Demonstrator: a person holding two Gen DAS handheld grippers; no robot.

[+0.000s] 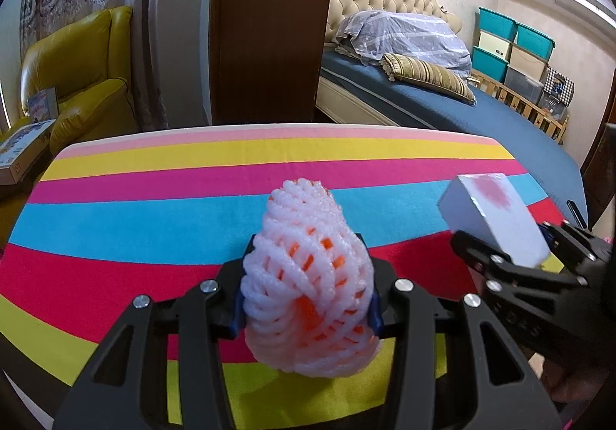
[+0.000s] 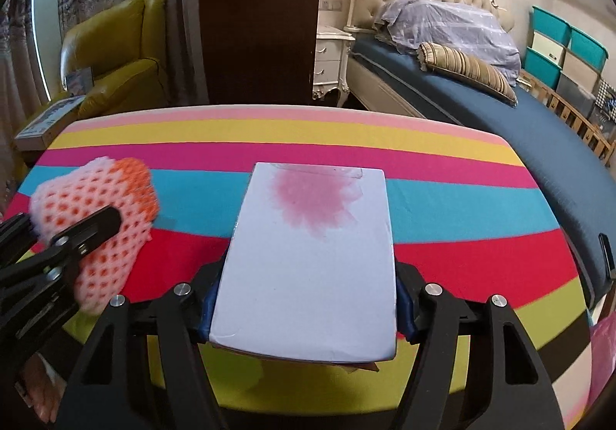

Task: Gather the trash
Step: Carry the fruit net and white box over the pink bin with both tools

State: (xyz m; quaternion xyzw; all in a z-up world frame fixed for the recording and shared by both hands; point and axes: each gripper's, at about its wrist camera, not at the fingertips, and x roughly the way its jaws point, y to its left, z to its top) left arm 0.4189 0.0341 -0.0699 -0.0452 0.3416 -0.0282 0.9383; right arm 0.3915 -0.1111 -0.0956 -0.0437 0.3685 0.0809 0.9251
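Both lifted clear for binning: left hand-held gripper [image 1: 308, 299] clamps the foam fruit net [image 1: 308, 276], right hand-held gripper [image 2: 308, 310] clamps the stained white box [image 2: 312, 256] above the striped bench [image 1: 154, 214].

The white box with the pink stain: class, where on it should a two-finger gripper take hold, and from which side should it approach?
Grip the white box across its two long narrow side walls, near the end closest to the right gripper, approaching along its length. It is flat and broad, so only that width seems to fit between the jaws; the right gripper holds it this way.
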